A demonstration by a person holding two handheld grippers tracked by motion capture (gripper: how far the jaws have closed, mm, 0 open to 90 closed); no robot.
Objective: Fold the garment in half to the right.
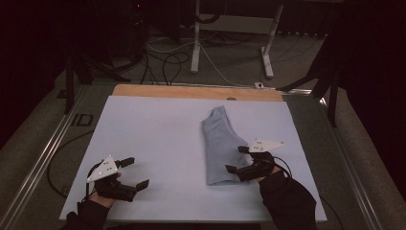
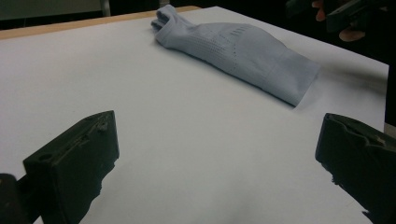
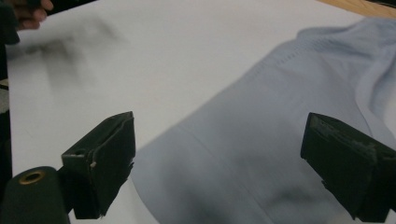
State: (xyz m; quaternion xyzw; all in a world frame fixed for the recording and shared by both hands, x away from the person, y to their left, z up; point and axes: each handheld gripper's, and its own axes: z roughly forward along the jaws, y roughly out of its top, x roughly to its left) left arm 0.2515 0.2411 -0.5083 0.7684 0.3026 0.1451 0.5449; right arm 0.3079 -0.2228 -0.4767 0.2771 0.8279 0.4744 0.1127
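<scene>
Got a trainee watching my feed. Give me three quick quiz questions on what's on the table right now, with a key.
1. True or false: the left gripper is shut on the garment.
2. Which gripper has the garment between its jaws' line of sight, close up? A) left B) right C) neither
3. Fill in: the garment lies on a pale ____ that covers most of the wooden table.

Key
1. False. The left gripper is open over bare sheet, well apart from the garment.
2. B. The right gripper is open at the garment's near right edge; the right gripper view has cloth between its jaws.
3. sheet
</scene>
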